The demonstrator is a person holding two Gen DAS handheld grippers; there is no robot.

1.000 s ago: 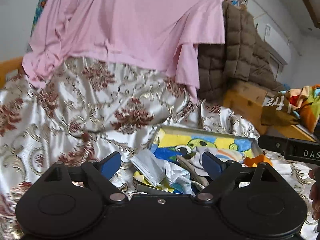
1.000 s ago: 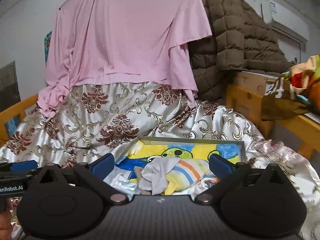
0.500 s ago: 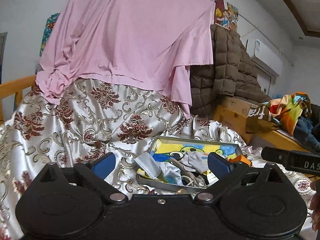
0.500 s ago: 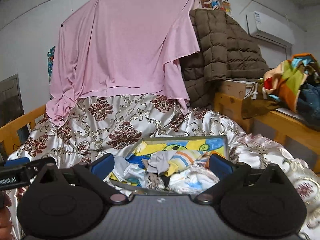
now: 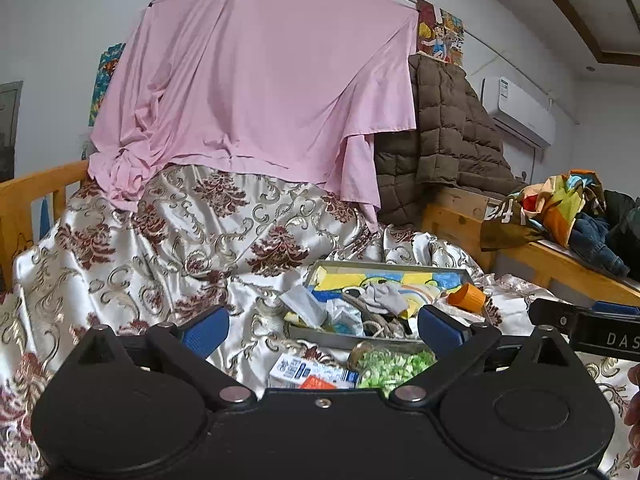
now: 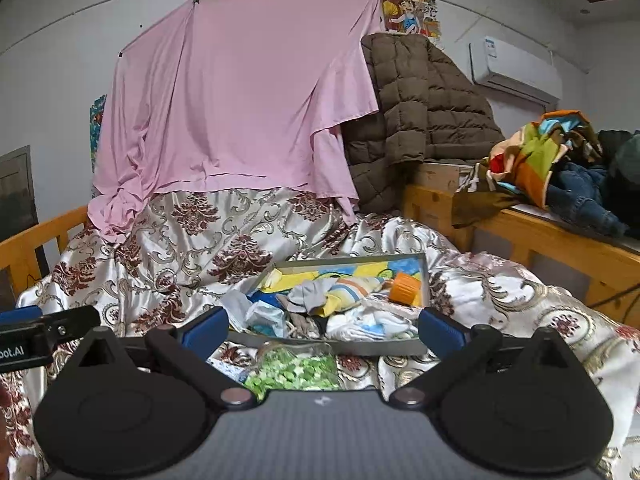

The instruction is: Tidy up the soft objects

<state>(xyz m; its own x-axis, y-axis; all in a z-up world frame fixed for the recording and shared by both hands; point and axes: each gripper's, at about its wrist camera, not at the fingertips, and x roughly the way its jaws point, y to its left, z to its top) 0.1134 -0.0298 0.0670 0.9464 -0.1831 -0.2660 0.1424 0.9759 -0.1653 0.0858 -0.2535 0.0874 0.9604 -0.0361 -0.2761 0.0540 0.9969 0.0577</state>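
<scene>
A grey metal tray (image 5: 384,270) (image 6: 344,347) with a cartoon lining lies on the patterned bedspread, holding crumpled cloths, a grey sock (image 5: 386,296) (image 6: 316,294), a striped cloth (image 6: 352,286), a face mask (image 5: 304,306) (image 6: 256,314) and an orange cup (image 5: 466,298) (image 6: 405,288). My left gripper (image 5: 324,330) is open and empty, held back from the tray's near edge. My right gripper (image 6: 324,330) is open and empty, also short of the tray. Each gripper's side shows in the other's view.
A clear jar of green pieces (image 5: 390,364) (image 6: 296,368) and a small white packet (image 5: 304,370) lie in front of the tray. A pink sheet (image 5: 260,92) and a brown quilted coat (image 6: 420,112) hang behind. A wooden bench with clothes (image 6: 560,176) stands right.
Both grippers have pulled back and up from the tray, so more of the room, the jar and the packet show now. Both stay open and empty.
</scene>
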